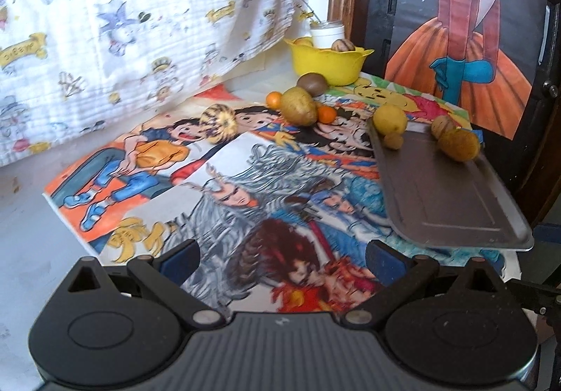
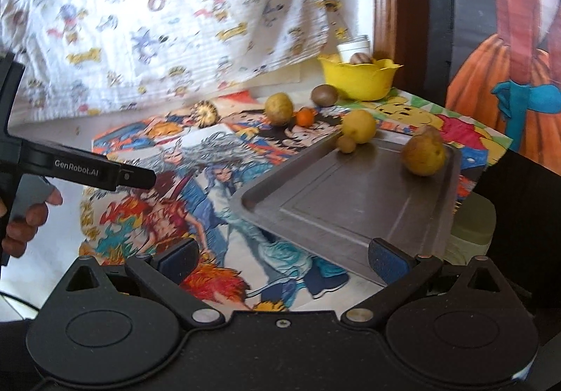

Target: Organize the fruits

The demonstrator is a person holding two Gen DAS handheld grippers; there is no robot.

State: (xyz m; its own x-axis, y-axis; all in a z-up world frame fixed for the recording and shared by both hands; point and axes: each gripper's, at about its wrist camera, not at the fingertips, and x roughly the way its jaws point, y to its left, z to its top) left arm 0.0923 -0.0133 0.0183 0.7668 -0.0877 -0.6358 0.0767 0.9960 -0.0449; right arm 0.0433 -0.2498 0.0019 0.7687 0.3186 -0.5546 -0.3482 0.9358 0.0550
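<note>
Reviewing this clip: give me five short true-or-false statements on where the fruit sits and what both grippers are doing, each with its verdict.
1. The metal tray has fruit on it. True: a lemon and a few other pieces sit at its far end.
2. The yellow bowl is empty. False: at least one brownish piece shows above its rim.
3. Both grippers are open and hold nothing. True: the left gripper and the right gripper each have their fingers spread wide over the drawings.
4. The kiwi lies on the tray. False: it lies off the tray, in front of the bowl.
5. The small orange is inside the bowl. False: it lies on the drawings beside a potato-like piece.
</note>
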